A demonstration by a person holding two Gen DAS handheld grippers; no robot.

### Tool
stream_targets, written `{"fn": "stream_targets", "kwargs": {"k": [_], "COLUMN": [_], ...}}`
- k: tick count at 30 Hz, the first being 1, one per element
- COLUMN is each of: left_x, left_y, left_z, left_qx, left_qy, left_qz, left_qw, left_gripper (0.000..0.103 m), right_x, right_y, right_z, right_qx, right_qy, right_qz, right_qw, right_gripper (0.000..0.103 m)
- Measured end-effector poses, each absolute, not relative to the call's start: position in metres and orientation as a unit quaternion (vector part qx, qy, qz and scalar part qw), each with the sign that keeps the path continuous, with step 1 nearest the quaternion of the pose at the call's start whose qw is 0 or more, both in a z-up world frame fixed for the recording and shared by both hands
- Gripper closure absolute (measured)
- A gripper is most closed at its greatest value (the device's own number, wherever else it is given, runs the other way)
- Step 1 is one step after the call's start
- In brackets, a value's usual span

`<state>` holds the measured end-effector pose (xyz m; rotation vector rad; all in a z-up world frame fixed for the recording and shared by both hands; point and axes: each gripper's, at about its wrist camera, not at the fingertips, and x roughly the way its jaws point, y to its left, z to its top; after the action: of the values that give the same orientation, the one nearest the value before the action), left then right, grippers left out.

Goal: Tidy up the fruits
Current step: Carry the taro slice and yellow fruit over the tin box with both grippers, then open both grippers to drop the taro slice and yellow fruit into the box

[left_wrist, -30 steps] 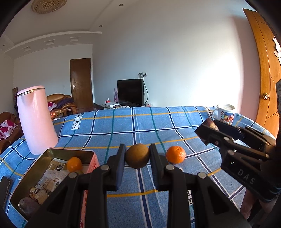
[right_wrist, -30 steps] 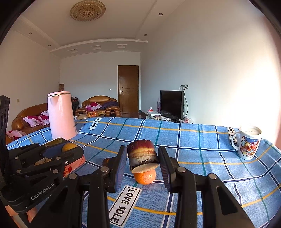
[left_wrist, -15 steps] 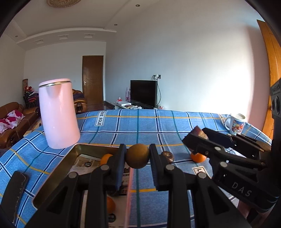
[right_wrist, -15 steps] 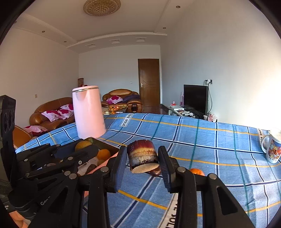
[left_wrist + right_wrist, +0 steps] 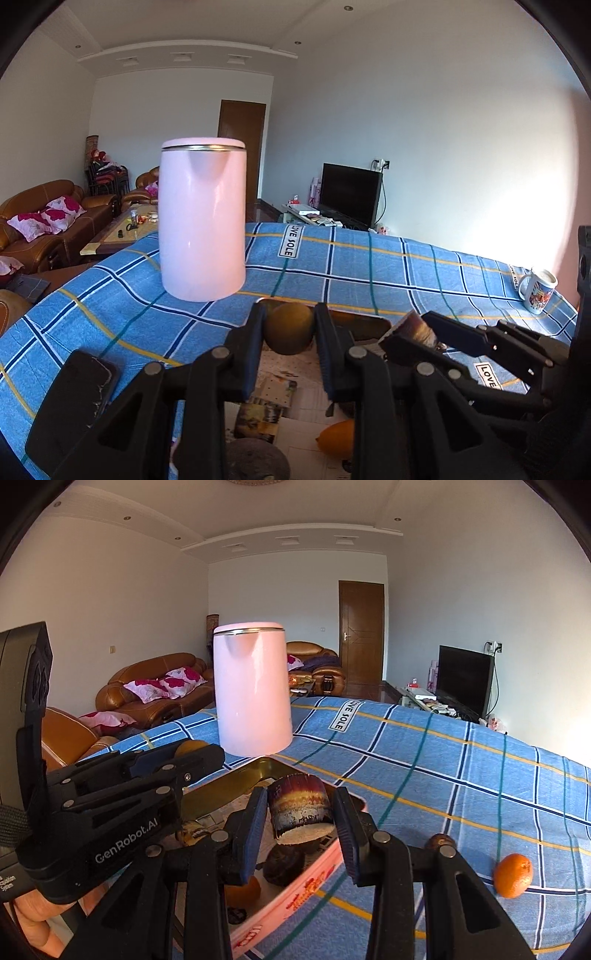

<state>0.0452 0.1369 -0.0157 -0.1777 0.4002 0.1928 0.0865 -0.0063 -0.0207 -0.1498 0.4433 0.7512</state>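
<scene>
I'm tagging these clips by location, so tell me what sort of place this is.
Most likely a home living room: brown leather sofas with floral cushions, a television on a low stand, and a table under a blue plaid cloth bearing a pink kettle.

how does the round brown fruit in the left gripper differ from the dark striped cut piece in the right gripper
The round brown fruit is whole, smooth and plain olive-brown; the dark striped cut piece is a stubby cylinder, banded maroon and tan, with a pale flat cut face. Both are clamped, in the left gripper and right gripper, above the open tin.
</scene>
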Motion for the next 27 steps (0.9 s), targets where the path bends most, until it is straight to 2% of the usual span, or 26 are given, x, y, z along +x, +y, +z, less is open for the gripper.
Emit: {"fn": "stream_targets", "kwargs": {"k": [8, 23, 24, 25, 26, 27], "left_x": [0.059, 0.074, 0.074, 0.072, 0.071, 0.068], "left_y": [0.171, 0.172, 0.172, 0.172, 0.172, 0.172], "left_z": [-0.026, -0.037, -0.036, -0.036, -0.035, -0.033], "left_qx": [-0.090, -0.074, -0.077, -0.079, -0.081, -0.084], "left_qy": [0.235, 0.271, 0.270, 0.267, 0.264, 0.259], "left_qz": [0.126, 0.135, 0.137, 0.140, 0.144, 0.148], "left_qw": [0.960, 0.950, 0.950, 0.950, 0.950, 0.951], "left_gripper": [0.075, 0.073, 0.067, 0.056, 0.050, 0.039], "right_x": [0.085, 0.109, 0.108, 0.107, 0.107, 0.106], "right_y": [0.040, 0.066, 0.066, 0.065, 0.063, 0.060], "right_z": [-0.036, -0.059, -0.057, -0.057, -0.056, -0.054], "right_qx": [-0.115, -0.135, -0.133, -0.131, -0.129, -0.125], "right_qy": [0.252, 0.324, 0.324, 0.322, 0.322, 0.320], "right_qz": [0.380, 0.384, 0.384, 0.385, 0.388, 0.388], "right_qw": [0.882, 0.854, 0.854, 0.855, 0.854, 0.855], "right_gripper": [0.064, 0.064, 0.063, 0.059, 0.056, 0.048]}}
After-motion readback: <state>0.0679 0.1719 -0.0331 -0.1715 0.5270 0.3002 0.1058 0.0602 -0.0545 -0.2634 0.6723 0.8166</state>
